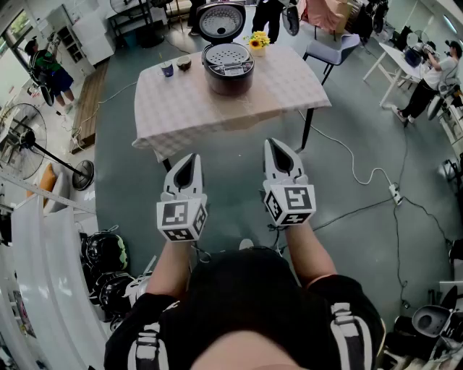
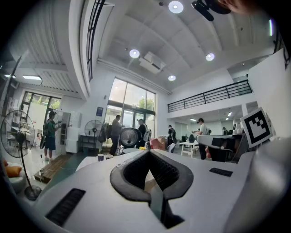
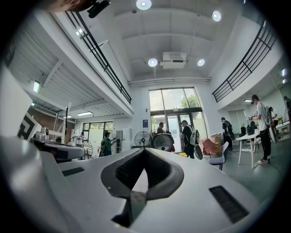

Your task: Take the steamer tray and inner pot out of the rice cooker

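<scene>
Left tool at rest level in front of the body, with jaws pressed together on nothing; same story in the left gripper view, with only the distant table visible past the closed tips. Open it wide before reaching.

Walk up first: well apart from the table, with bare floor between. At the table's left part, steer clear of the dark cup and the small bowl beside it.

Further right, aim for the rice cooker, with its lid already swung up behind and the steamer tray seated in the mouth, holes facing up. Inner pot presumably beneath, hidden by the tray. Pinch the tray at opposite rim edges, lift straight up to avoid jamming, and park it on bare cloth; only then take the pot by its rim, probably with both tools. Mind the flowers just behind and to the right.

Right tool likewise shut and empty, as in the right gripper view; spread it too.
</scene>
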Available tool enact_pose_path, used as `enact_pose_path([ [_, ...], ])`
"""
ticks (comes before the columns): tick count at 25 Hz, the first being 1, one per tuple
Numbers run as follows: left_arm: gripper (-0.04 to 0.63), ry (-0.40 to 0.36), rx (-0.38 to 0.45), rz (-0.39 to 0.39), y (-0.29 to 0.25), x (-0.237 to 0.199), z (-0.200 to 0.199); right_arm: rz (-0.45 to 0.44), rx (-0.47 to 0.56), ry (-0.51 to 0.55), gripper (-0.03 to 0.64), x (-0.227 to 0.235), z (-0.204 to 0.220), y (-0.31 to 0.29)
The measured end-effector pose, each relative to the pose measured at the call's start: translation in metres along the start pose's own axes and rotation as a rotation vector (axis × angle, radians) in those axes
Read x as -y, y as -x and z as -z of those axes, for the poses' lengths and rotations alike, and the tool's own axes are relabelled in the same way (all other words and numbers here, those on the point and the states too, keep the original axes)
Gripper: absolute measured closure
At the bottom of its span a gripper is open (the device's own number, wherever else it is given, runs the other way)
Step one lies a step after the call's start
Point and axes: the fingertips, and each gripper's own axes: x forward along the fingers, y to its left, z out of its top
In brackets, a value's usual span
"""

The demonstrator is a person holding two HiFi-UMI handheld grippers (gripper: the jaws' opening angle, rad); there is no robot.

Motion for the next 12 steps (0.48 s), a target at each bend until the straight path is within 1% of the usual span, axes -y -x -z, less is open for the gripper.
enact_pose_path([
  [4,0.594,-0.024,0.002,-0.010,-0.003,-0.004,-0.004,0.006,0.009,-0.023,0.618,0.002,-0.002,-0.004],
  [7,0.594,-0.046,0.003,-0.016,-0.006,-0.004,-0.003,0.005,0.014,-0.019,0.618,0.002,-0.004,-0.006],
  [12,0.594,-0.021,0.001,-0.003,-0.012,0.001,0.000,-0.011,0.015,-0.010,0.617,0.002,0.001,-0.010],
])
